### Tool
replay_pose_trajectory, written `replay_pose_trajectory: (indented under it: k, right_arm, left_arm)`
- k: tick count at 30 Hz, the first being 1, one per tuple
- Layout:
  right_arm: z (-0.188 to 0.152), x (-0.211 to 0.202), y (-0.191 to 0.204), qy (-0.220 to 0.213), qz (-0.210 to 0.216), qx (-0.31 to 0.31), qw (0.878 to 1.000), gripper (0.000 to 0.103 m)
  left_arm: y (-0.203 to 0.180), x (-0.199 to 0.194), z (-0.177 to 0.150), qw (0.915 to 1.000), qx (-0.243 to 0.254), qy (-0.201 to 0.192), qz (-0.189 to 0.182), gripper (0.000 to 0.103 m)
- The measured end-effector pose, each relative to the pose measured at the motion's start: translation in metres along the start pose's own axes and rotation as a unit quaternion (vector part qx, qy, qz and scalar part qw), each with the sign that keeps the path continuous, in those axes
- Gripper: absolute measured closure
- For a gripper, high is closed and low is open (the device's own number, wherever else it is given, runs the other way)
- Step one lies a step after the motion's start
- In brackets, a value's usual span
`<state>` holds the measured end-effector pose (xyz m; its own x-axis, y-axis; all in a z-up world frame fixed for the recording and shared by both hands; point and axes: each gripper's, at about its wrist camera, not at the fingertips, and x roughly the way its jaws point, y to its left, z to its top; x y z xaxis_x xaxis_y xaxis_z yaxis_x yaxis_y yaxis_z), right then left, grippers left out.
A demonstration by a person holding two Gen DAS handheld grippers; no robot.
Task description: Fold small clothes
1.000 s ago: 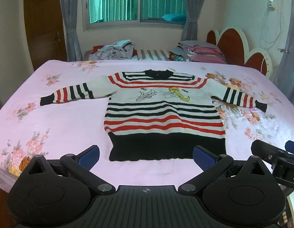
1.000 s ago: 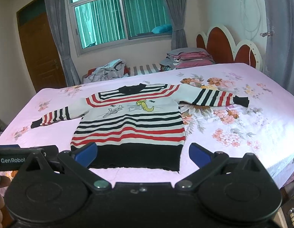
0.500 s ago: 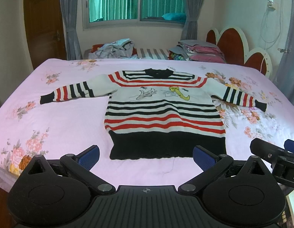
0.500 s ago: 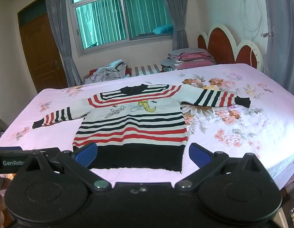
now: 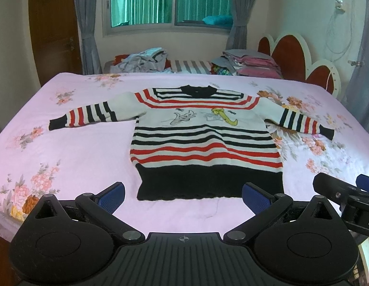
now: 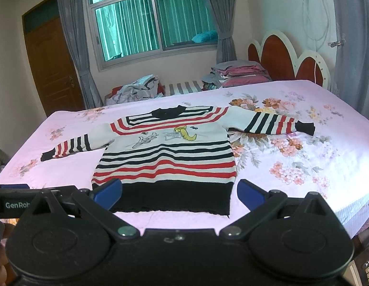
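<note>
A small striped sweater [image 5: 203,140], white with black and red stripes and a black hem, lies flat and face up on the pink floral bed [image 5: 77,157], both sleeves spread out. It also shows in the right wrist view [image 6: 167,159]. My left gripper [image 5: 183,194] is open and empty, just short of the hem. My right gripper [image 6: 179,191] is open and empty, also by the hem. The right gripper's body shows at the right edge of the left wrist view [image 5: 339,195].
A heap of loose clothes [image 5: 143,59] and a stack of folded clothes [image 5: 248,63] lie beyond the bed's far edge. A red and white headboard [image 5: 296,57] stands at the right. The bed's near edge [image 6: 351,209] runs just under both grippers.
Both grippers have drifted slightly back and up from the sweater. The sweater has not moved and both grippers stay open.
</note>
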<state>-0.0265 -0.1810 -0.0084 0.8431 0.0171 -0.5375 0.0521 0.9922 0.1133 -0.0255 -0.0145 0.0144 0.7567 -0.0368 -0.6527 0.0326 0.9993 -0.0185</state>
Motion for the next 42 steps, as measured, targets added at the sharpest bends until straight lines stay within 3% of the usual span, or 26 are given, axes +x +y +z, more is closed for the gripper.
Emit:
replay_pose_trajectory:
  k: [21,31,42]
  right_arm:
    - [0.004,0.010,0.003,0.002,0.006,0.000,1.000,0.000]
    - [0.009,0.039,-0.007,0.006,-0.017,0.006,1.000,0.000]
    - [0.023,0.089,-0.014,0.024,-0.039,0.027,0.999,0.000]
  left_arm:
    - [0.004,0.019,0.013,0.9999,-0.006,0.008,0.009,0.000]
    - [0.004,0.044,0.018,0.9997,-0.007,0.020,0.014,0.000]
    - [0.007,0.098,0.045,0.9994,0.004,0.035,0.005,0.000]
